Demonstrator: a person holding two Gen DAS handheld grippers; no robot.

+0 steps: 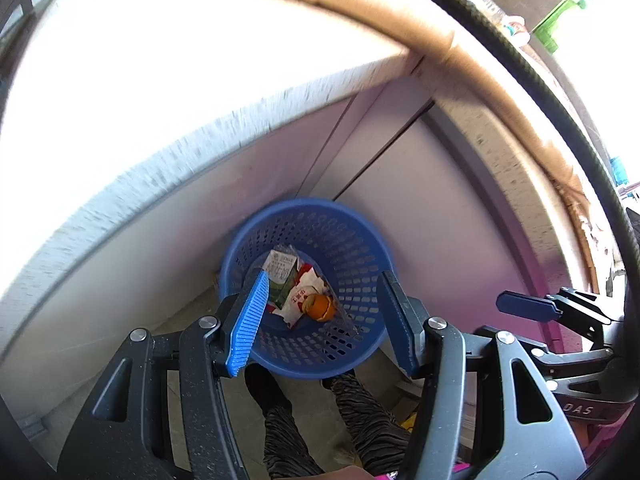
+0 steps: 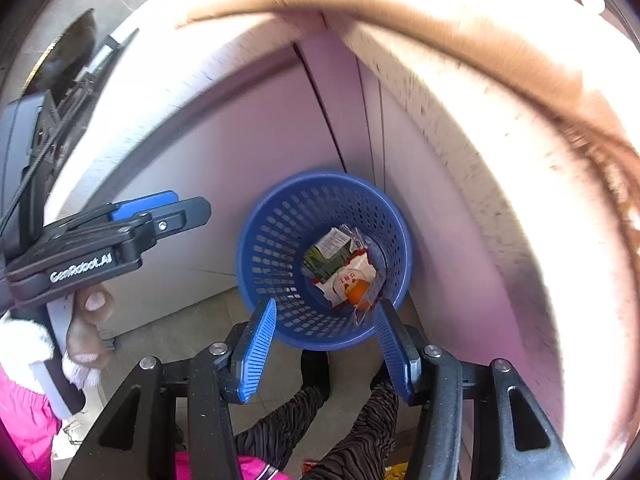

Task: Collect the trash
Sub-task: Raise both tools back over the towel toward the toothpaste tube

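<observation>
A blue perforated basket [image 1: 304, 205] [image 2: 320, 177] stands on the floor against white cabinet doors. Inside it lie a green-and-white carton [image 1: 282, 276] [image 2: 328, 252], a white-and-red wrapper [image 1: 298, 298] [image 2: 348, 278], an orange peel [image 1: 320, 308] [image 2: 357, 290] and some clear plastic. My left gripper [image 1: 324, 280] [image 2: 160, 212] hangs above the basket, open, with nothing between its blue fingers. Beside it my right gripper [image 2: 327, 304] [image 1: 520, 306] is also over the basket, open and holding nothing.
A pale countertop [image 1: 200, 60] [image 2: 500, 80] overhangs the cabinets on both sides of the corner. The person's legs in striped trousers [image 1: 360, 412] [image 2: 352, 432] stand close to the basket on the tiled floor. A black tyre-like curve [image 1: 560, 100] runs at the right.
</observation>
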